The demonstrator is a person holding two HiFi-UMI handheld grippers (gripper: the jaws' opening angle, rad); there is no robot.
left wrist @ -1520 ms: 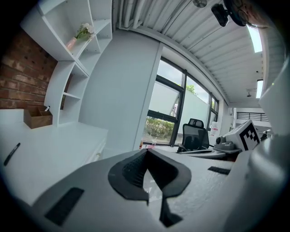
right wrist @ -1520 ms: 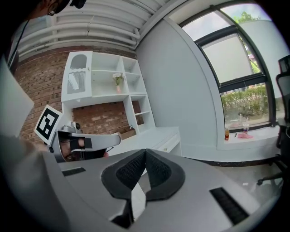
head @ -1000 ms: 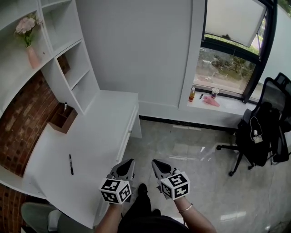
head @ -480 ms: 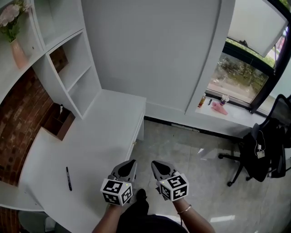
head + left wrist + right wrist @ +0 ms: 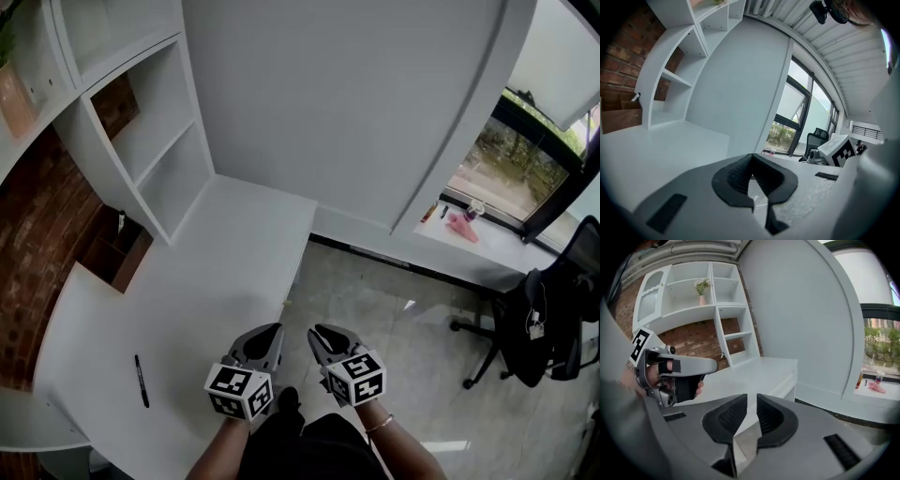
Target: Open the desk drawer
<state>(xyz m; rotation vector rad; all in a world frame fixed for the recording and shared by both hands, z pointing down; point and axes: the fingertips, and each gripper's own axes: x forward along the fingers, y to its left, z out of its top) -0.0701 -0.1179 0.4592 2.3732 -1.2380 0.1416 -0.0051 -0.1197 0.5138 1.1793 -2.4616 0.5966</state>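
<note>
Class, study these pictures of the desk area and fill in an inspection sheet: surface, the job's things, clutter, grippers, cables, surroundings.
Surface: white desk, mostly bare.
Job's things: drawer under the desk edge, looks shut, untouched.
Clutter: black pen lying on the desk; brown box by the shelves.
Grippers: left gripper shut, empty; right gripper jaws opening, nothing between them; both short of the drawer.
Cables: what looks like a white cord on the office chair.
Surroundings: white shelves, brick wall, window, tiled floor.
</note>
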